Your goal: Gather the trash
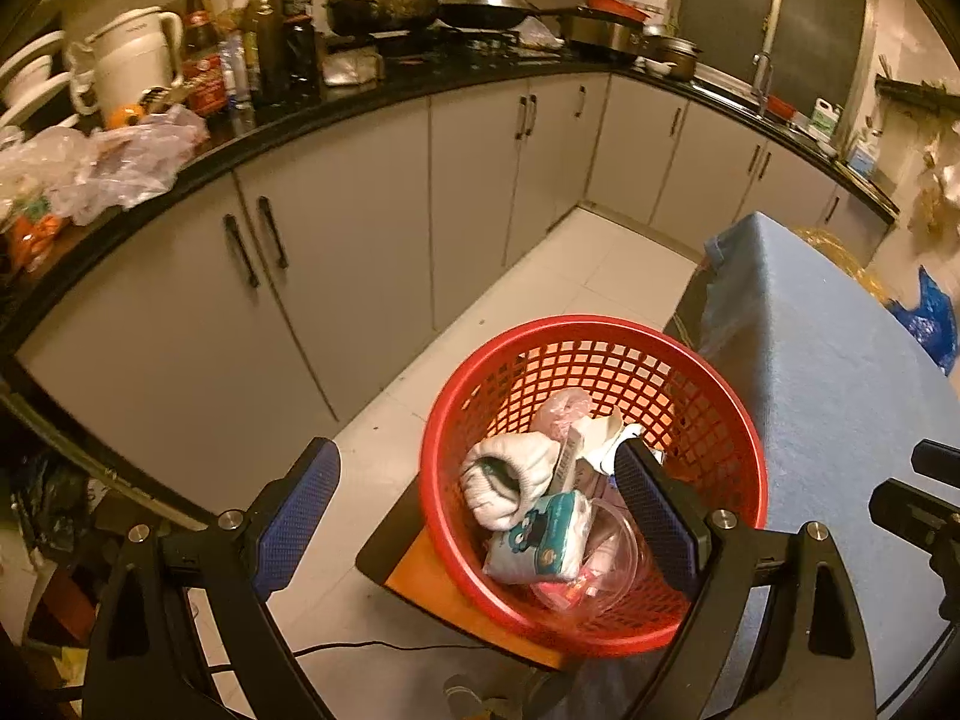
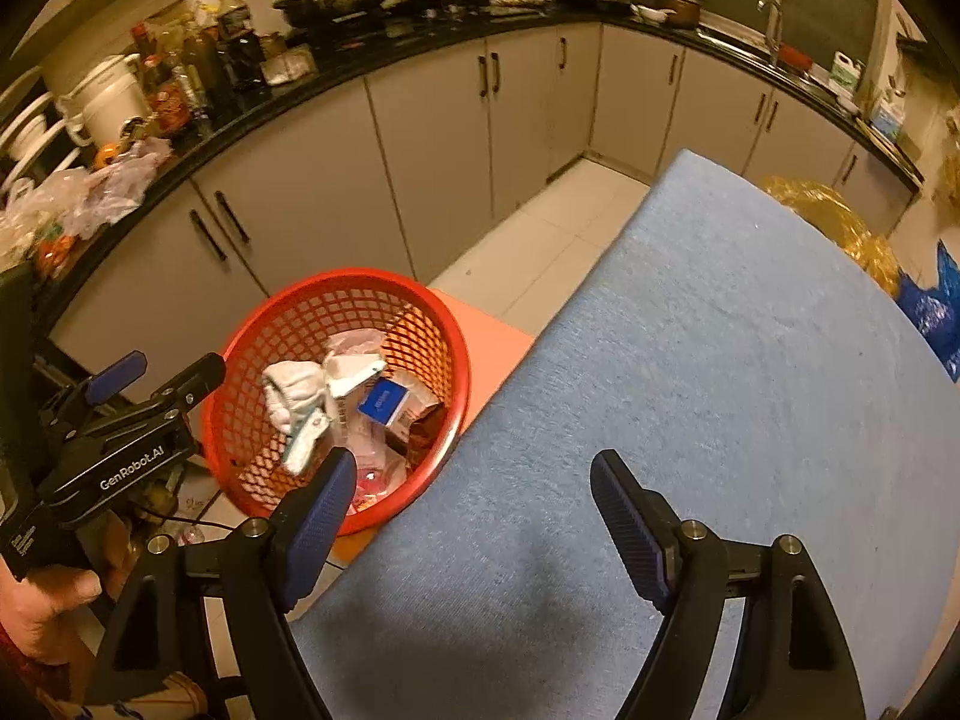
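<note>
A red mesh basket (image 1: 708,396) stands on an orange stool (image 1: 432,591) beside the blue-covered table (image 1: 840,396). It holds trash: a white sock (image 1: 510,480), a tissue pack (image 1: 540,540), a clear plastic cup (image 1: 606,564) and crumpled paper (image 1: 600,438). My left gripper (image 1: 474,516) is open and empty, above the basket's near side. In the right wrist view the basket (image 2: 288,324) is at the left, with a blue box (image 2: 384,402) inside. My right gripper (image 2: 468,516) is open and empty over the table (image 2: 720,360). The left gripper (image 2: 156,378) shows at the left edge.
A black counter (image 1: 360,102) with grey cabinets curves around the room, carrying bottles (image 1: 270,30), a white kettle (image 1: 132,54), pans (image 1: 420,6) and plastic bags (image 1: 120,162). A blue bag (image 1: 927,318) and a gold bag (image 2: 834,222) lie beyond the table. White tile floor (image 1: 570,276).
</note>
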{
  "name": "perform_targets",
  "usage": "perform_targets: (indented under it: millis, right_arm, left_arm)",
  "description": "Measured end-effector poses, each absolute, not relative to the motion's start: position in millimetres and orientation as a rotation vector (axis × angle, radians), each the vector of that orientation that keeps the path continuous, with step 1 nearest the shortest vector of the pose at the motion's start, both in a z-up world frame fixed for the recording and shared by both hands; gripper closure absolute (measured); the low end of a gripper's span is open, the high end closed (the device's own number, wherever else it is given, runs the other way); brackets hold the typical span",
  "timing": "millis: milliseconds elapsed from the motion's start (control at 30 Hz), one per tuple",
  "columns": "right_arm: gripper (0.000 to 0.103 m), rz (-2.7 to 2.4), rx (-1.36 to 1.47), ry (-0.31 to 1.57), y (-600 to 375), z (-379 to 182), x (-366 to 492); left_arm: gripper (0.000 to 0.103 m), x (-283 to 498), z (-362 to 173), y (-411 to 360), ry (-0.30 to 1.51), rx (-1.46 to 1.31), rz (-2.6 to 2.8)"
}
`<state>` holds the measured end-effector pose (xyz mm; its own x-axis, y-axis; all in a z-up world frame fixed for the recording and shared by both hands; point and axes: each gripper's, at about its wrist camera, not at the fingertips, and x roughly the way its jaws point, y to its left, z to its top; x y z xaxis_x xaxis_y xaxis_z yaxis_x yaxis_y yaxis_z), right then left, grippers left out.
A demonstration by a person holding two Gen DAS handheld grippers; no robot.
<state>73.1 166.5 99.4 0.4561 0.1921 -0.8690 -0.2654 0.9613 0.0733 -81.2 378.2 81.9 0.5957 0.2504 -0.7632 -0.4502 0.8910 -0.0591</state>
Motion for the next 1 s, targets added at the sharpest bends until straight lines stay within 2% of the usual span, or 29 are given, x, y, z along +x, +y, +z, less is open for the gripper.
perform_targets:
  millis: [567, 1000]
  right_arm:
    - [0.018, 0.408, -0.044, 0.968, 119.1, 150.7, -4.6]
    - [0.01, 0.377, -0.06, 0.831, 59.2, 207.5, -62.1]
  left_arm:
    - [0.011, -152.9, 145.5, 306.9, 0.782, -0.21, 0.57]
    - [0.008, -178.8, 236.4, 227.5, 0.703, -0.003, 0.633]
